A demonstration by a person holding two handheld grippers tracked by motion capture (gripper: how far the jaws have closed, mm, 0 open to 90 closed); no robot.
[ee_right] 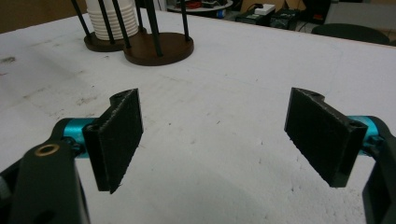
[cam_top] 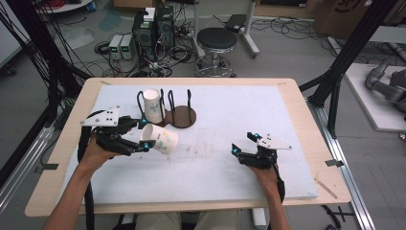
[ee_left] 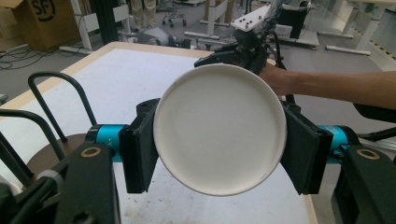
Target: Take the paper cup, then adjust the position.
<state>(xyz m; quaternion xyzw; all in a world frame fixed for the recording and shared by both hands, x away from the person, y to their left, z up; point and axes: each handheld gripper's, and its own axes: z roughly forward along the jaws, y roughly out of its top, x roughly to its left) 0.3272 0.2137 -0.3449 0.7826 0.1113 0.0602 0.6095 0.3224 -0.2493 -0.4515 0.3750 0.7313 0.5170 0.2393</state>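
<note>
- We've got a paper cup clamped in the left gripper; the jaws squeeze it from both sides, and in the left gripper view its round white bottom faces the camera.
- The cup is tipped on its side in the air over the counter, just off the rack at about 7 o'clock from it.
- The rack is a dark wooden base with black wire hoops. A stack of white cups already sits in its left slot; the slots to the right look free.
- The right gripper hovers low over the counter at roughly 4 o'clock from the rack, jaws wide open, nothing between them.
- Progress-wise, we'd guess we're mid-way: some cups look racked, this one is picked up but not placed yet.
- What's left, as we read it: tip the cup upright, line it up with the hoops, drop it in and let go.
</note>
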